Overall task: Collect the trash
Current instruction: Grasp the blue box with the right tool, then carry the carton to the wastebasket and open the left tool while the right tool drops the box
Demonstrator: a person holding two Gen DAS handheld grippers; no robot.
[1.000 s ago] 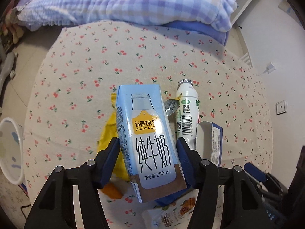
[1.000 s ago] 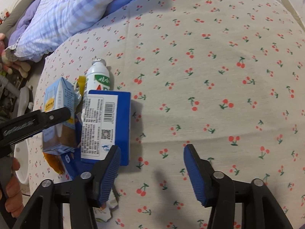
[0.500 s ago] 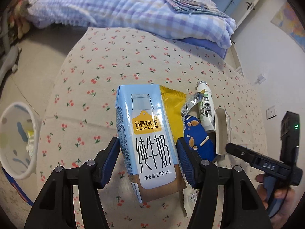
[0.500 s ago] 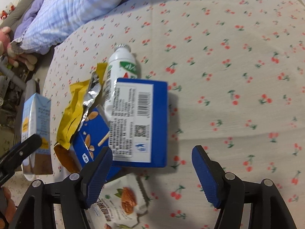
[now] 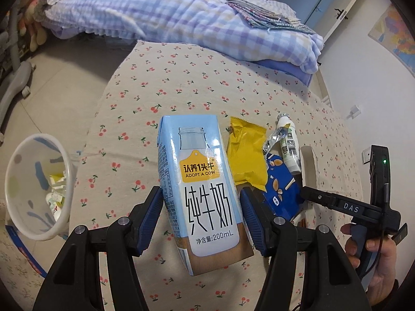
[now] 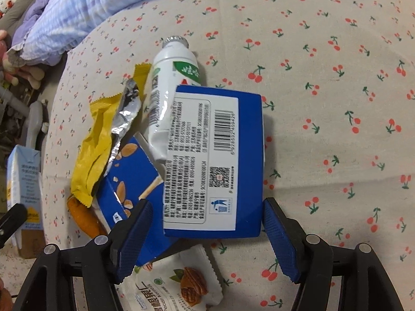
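Note:
My left gripper [image 5: 201, 216] is shut on a light blue 200 mL milk carton [image 5: 199, 181] and holds it above the cherry-print tablecloth [image 5: 181, 83]. A white bin [image 5: 33, 184] with wrappers inside stands low at the left. My right gripper [image 6: 205, 230] is open, its jaws on either side of a blue box with a white label [image 6: 212, 160]. Beside that box lie a white bottle [image 6: 171, 77], a yellow wrapper [image 6: 98, 142], a blue almond packet [image 6: 124, 181] and a white nut packet [image 6: 179, 285]. The carton also shows at the left edge of the right wrist view [image 6: 23, 181].
A bed with a purple checked quilt [image 5: 168, 13] lies behind the table. Tiled floor [image 5: 52, 77] and a grey chair base [image 5: 15, 88] are at the left. The right gripper's body and the hand holding it [image 5: 368, 223] are at the right of the left wrist view.
My left gripper has carried the milk carton left, away from the trash pile, bringing the bin into view. My right gripper has moved in over the blue box, jaws still open.

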